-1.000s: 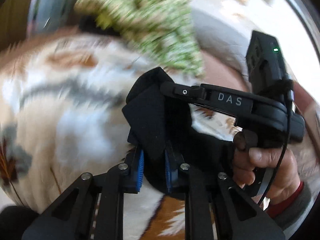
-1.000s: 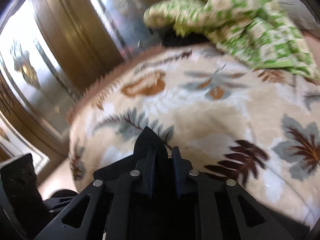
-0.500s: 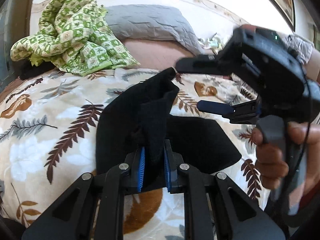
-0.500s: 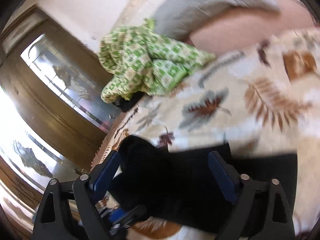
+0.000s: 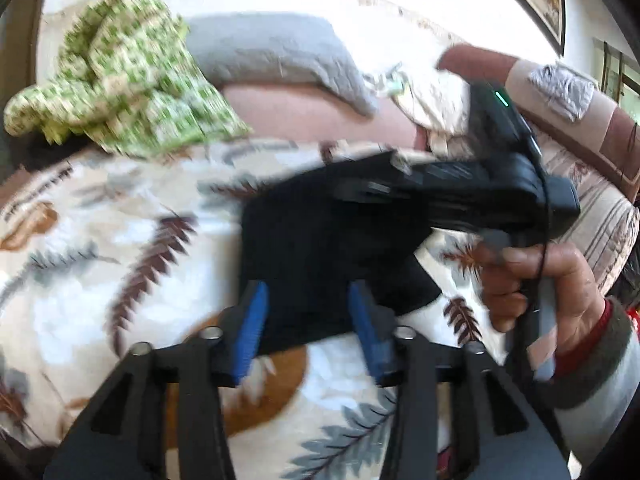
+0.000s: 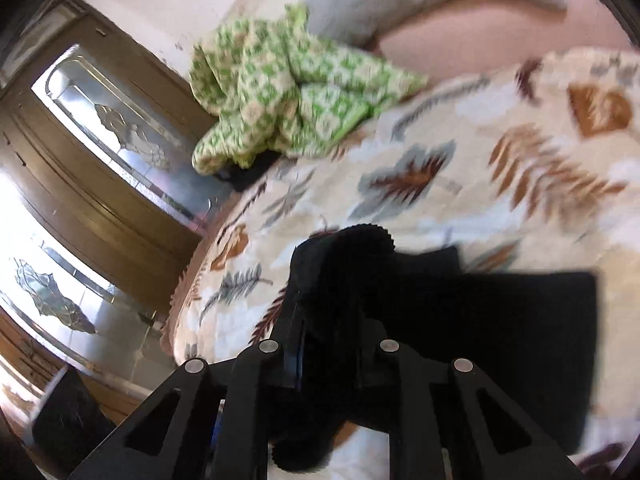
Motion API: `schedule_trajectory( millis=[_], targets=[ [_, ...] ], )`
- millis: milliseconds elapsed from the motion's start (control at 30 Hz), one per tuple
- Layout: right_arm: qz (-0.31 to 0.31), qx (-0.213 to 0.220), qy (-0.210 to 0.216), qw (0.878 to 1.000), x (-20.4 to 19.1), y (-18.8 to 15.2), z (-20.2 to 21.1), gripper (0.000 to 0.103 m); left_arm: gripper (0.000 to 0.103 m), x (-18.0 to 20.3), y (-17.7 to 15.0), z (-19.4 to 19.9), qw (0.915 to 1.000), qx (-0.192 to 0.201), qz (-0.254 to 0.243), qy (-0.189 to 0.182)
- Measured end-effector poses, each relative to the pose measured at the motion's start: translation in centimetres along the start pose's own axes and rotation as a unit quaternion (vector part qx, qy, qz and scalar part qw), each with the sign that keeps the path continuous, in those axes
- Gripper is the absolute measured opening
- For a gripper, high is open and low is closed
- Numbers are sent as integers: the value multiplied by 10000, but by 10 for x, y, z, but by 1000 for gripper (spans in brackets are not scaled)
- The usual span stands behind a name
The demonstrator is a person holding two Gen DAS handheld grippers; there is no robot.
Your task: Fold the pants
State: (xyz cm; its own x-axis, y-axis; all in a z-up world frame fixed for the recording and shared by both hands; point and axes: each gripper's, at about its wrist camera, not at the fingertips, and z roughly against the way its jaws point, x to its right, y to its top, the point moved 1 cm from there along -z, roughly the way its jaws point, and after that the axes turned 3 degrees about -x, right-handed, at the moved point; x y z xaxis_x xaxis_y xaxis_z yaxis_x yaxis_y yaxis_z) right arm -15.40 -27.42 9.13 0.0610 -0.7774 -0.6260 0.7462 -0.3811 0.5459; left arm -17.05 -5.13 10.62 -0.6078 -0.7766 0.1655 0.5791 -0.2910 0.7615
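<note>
— How far along are they?
— Partly folded: black pants (image 5: 320,248) lie mid-bedspread (image 5: 80,280). Left gripper (image 5: 308,320) has just opened off them; right gripper (image 6: 332,344) has just closed, pinching a raised fold.
— So more folding remains.

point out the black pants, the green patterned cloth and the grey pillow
black pants (image 5: 320,248): left wrist view, flat middle of the fabric
green patterned cloth (image 6: 280,92): right wrist view, centre of the crumpled heap
grey pillow (image 5: 272,52): left wrist view, middle of its top face
</note>
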Motion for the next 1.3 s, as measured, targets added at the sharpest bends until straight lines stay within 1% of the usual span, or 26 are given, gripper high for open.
schedule_trajectory(
  millis=[33,100,167,233,267,300,367,400,433,500,533,567,600,633,700,733,833,867,900,933,967,1000,1100,1200,1233,1300],
  targets=[
    [18,66,-54,10000,5,3,11,16,51,-5,6,3,10000,45,58,28],
    [59,135,-328,9994,16,5,26,16,51,-12,13,0,9998,102,119,155],
    [0,62,-566,9984,30,4,30,16,51,-11,18,-13,9993,10,86,377],
    [94,-30,-986,9951,39,2,24,16,51,-6,19,-31,9989,-150,28,435],
    [204,-135,-1439,9893,45,-1,16,16,51,-3,18,-40,9986,-249,-6,460],
    [214,-236,-1678,9853,51,-3,10,16,51,0,17,-48,9984,-323,-48,470],
    [161,-355,-1738,9840,61,-8,2,16,51,7,14,-62,9978,-442,-137,473],
    [86,-379,-1743,9839,67,-9,-2,18,51,10,12,-70,9972,-545,-166,481],
    [41,-354,-1835,9824,70,-10,-1,21,51,12,10,-77,9966,-648,-187,471],
    [-51,-84,-2182,9759,75,-12,15,52,51,16,6,-85,9957,-782,-230,441],
    [-75,23,-2260,9741,76,-13,21,56,51,18,5,-88,9953,-819,-269,449],
    [-83,154,-2319,9726,76,-15,34,56,51,20,3,-91,9948,-849,-316,469],
    [-77,212,-2303,9729,74,-15,42,56,51,21,2,-93,9946,-860,-329,477],
    [16,294,-2180,9755,67,-19,53,56,51,21,1,-95,9946,-866,-324,473],
    [340,387,-1964,9792,51,-24,61,56,53,23,-1,-98,9946,-869,-283,486],
    [459,384,-1903,9799,44,-25,61,56,55,24,-3,-99,9947,-861,-261,508],
    [999,141,-1648,9811,21,-31,40,56,57,25,-2,-101,9948,-838,-182,549],
    [1132,81,-1652,9797,19,-34,34,56,57,24,-2,-101,9948,-839,-165,548],
    [1289,-48,-1778,9756,20,-40,26,53,57,24,-2,-100,9948,-849,-138,542],
    [1340,-192,-2000,9704,22,-43,18,52,57,22,-2,-99,9948,-868,-112,529],
    [1333,-452,-2411,9602,29,-50,11,51,57,22,-2,-98,9946,-890,-101,518],
    [1254,-621,-2657,9539,39,-59,11,52,57,21,-1,-98,9945,-903,-99,512],
    [867,-396,-2373,9667,55,-74,35,52,57,21,-1,-95,9945,-883,-142,545],
    [653,-260,-2371,9689,60,-78,53,54,57,22,3,-94,9945,-861,-190,570],
    [587,-128,-2337,9705,59,-75,60,56,57,23,5,-94,9947,-832,-195,567],
    [549,75,-2211,9737,58,-67,64,57,57,26,7,-92,9952,-784,-196,555]
  ],
)
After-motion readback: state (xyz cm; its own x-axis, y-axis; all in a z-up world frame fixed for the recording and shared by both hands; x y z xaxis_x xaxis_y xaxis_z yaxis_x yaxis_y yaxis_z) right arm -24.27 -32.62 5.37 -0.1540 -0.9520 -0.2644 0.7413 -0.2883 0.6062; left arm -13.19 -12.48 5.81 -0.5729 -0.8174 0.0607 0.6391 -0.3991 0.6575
